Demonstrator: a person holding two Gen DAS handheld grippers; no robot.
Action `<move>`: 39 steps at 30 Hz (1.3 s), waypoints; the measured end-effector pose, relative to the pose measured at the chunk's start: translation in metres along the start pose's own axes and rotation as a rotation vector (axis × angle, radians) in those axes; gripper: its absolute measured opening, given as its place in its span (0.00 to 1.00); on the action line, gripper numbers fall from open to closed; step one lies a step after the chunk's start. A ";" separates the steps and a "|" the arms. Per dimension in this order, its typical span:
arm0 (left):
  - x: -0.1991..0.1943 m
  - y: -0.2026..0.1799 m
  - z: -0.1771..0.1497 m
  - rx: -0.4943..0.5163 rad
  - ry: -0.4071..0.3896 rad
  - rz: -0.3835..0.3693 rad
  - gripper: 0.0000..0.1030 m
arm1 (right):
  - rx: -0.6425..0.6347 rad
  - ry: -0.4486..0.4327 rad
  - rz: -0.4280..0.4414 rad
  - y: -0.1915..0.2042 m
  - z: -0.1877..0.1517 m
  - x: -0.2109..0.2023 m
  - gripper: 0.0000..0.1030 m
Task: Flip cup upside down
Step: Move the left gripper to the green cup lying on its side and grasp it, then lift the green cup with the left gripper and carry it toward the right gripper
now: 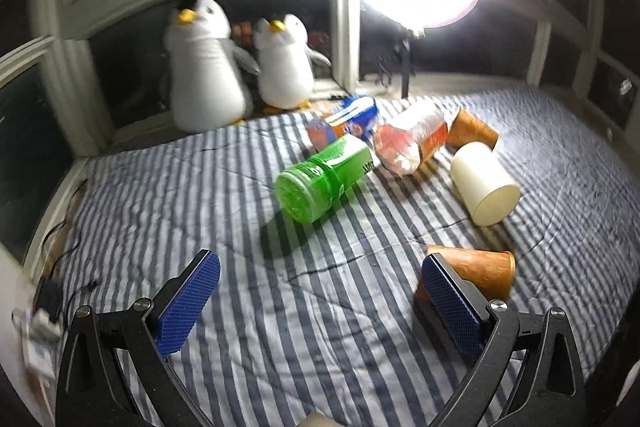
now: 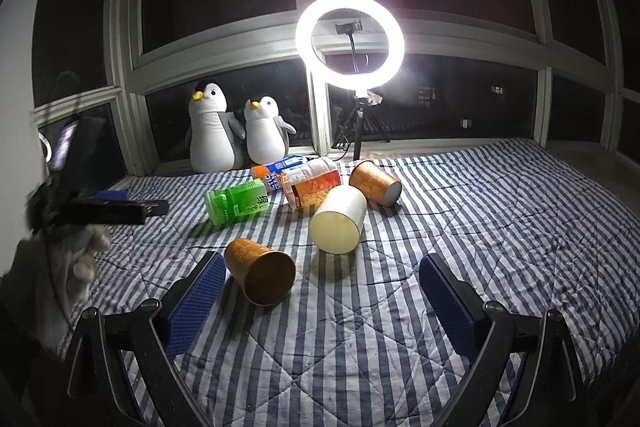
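Three cups lie on their sides on the striped bedspread (image 2: 460, 227). An orange paper cup (image 2: 260, 275) lies nearest, its mouth toward the right wrist camera; in the left wrist view (image 1: 480, 271) it sits just behind the right finger. A cream cup (image 2: 338, 219) (image 1: 482, 183) lies behind it. A second orange cup (image 2: 374, 183) (image 1: 472, 129) lies further back. My left gripper (image 1: 320, 291) is open and empty above the bedspread. My right gripper (image 2: 320, 291) is open and empty, with the near orange cup just beyond its left finger.
A green bottle (image 2: 236, 205) (image 1: 320, 179), an orange juice carton (image 2: 314, 185) and a blue-orange carton (image 2: 278, 169) lie on the bed. Two plush penguins (image 2: 236, 131) and a lit ring light on a tripod (image 2: 350, 43) stand by the window. The left hand-held gripper (image 2: 100, 207) shows at left.
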State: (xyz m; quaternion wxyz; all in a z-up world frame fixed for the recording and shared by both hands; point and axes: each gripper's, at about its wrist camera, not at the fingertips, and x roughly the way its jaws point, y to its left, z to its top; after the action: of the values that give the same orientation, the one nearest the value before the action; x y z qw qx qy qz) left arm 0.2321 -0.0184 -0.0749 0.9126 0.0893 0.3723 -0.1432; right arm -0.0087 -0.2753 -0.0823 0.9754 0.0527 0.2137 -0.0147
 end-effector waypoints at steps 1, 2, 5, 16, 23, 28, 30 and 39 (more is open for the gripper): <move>0.010 -0.001 0.008 0.024 0.023 -0.005 0.99 | 0.002 0.003 -0.003 -0.002 0.000 0.001 0.93; 0.018 -0.002 0.013 0.041 0.037 -0.009 0.99 | 0.004 0.008 -0.007 -0.004 0.000 0.003 0.93; 0.051 -0.005 0.034 0.105 0.099 -0.001 0.99 | 0.009 0.018 -0.019 -0.010 -0.001 0.007 0.93; 0.153 -0.014 0.082 0.266 0.321 0.035 0.99 | 0.086 0.058 -0.073 -0.047 -0.005 0.020 0.93; 0.193 -0.017 0.087 0.309 0.403 0.040 0.98 | 0.106 0.070 -0.097 -0.055 -0.005 0.023 0.93; 0.213 -0.014 0.084 0.289 0.438 0.012 0.91 | 0.106 0.080 -0.097 -0.056 -0.004 0.028 0.93; 0.220 -0.014 0.082 0.287 0.452 0.018 0.86 | 0.105 0.083 -0.097 -0.055 -0.004 0.029 0.93; 0.216 -0.003 0.075 0.219 0.440 0.012 0.79 | 0.115 0.087 -0.095 -0.056 -0.005 0.030 0.93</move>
State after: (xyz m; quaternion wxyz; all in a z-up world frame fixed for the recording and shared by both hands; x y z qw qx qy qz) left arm 0.4274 -0.0839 -0.1740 0.7954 0.2188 0.5438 -0.1543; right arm 0.0138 -0.3304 -0.1046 0.9587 0.0988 0.2569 -0.0710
